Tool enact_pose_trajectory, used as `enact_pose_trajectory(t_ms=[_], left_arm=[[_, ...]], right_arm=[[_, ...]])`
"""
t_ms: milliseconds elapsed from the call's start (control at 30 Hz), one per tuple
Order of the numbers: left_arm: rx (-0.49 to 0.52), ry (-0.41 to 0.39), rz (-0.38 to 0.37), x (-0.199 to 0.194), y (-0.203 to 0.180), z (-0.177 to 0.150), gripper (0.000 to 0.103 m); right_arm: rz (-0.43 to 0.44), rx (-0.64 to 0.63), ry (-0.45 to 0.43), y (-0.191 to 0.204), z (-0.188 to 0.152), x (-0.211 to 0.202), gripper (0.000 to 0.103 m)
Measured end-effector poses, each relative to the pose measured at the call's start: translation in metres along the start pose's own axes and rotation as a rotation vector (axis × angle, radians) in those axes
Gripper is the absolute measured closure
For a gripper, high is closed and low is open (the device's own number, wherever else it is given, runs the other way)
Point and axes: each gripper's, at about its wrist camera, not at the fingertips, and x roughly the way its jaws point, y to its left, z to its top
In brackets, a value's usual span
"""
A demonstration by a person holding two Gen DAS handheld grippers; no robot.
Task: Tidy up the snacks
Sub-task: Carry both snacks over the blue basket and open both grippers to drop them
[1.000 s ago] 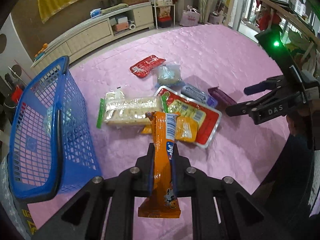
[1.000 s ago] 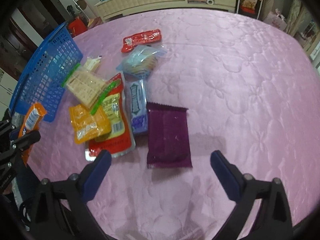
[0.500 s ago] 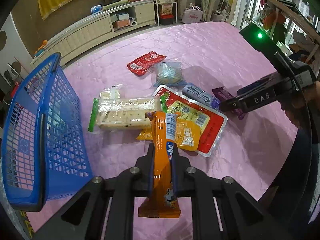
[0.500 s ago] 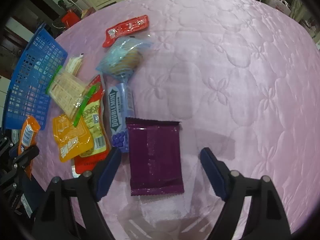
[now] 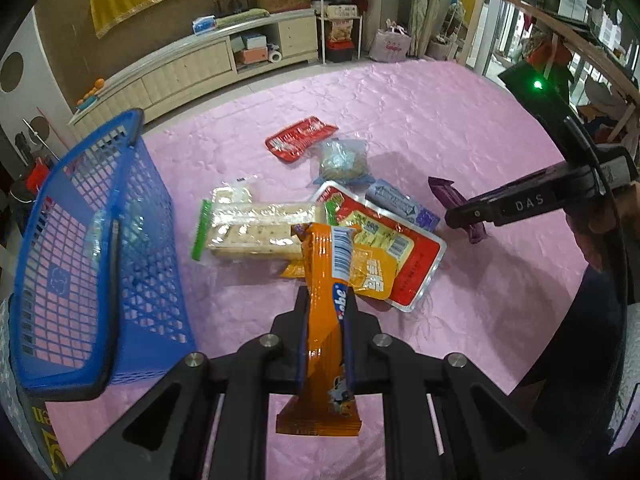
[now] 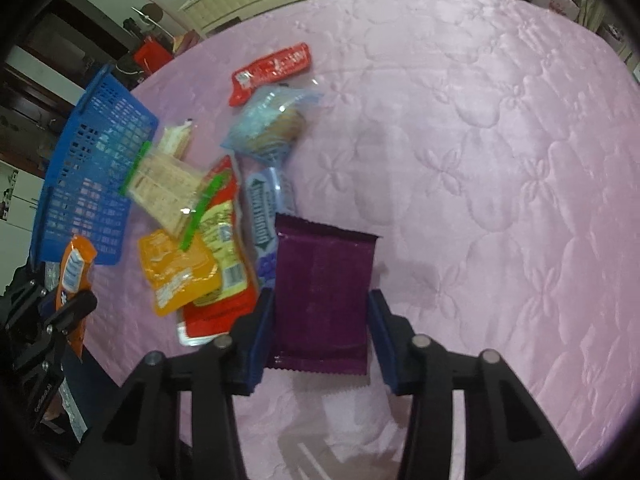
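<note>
My left gripper (image 5: 326,344) is shut on an orange snack bar (image 5: 328,320) and holds it above the pink cloth, right of the blue basket (image 5: 80,248). It also shows in the right wrist view (image 6: 72,280). My right gripper (image 6: 320,336) is open, its fingers either side of a purple packet (image 6: 322,296) lying flat on the cloth. In the left wrist view the right gripper (image 5: 472,216) covers most of the purple packet (image 5: 444,192). A pile of snacks lies between: crackers (image 5: 256,232), a red pack (image 5: 408,256), a yellow pack (image 5: 372,272), gum (image 6: 262,208).
A red sachet (image 5: 300,140) and a clear bag of biscuits (image 5: 344,160) lie farther back. The pink quilted cloth (image 6: 480,160) stretches to the right. A low cabinet (image 5: 192,68) stands beyond the table.
My right gripper has come down and forward so its fingers now flank the purple packet, and they have narrowed. My left gripper has kept the orange bar, shifting slightly.
</note>
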Motion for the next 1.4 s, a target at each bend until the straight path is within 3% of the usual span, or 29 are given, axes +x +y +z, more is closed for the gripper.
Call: enact_pose_trajectory(t_ms=[500,667,967,1400], left_arm=[[-0.043,-0.161,0.014,-0.087,0.039,0.012,0.090],[-0.053,-0.203,0.044,-0.114,0.064,0.016,0.090],[-0.118,-0.229,0.099,-0.144,0.126,0.016,0.090],[-0.207,-0.197,0.127,-0.122,0.186,0.012,0.090]], right_arm=[[0.008,-0.177,-0.208,0.101,0.009,-0.110,0.053],[0.031,-0.221,-0.256,0.142,0.019,-0.126,0.053],[0.069,-0.312,-0.280,0.212,0.044,-0.122,0.052],[0.106,-0.361,-0.193,0.270,0.079,-0.071,0.052]])
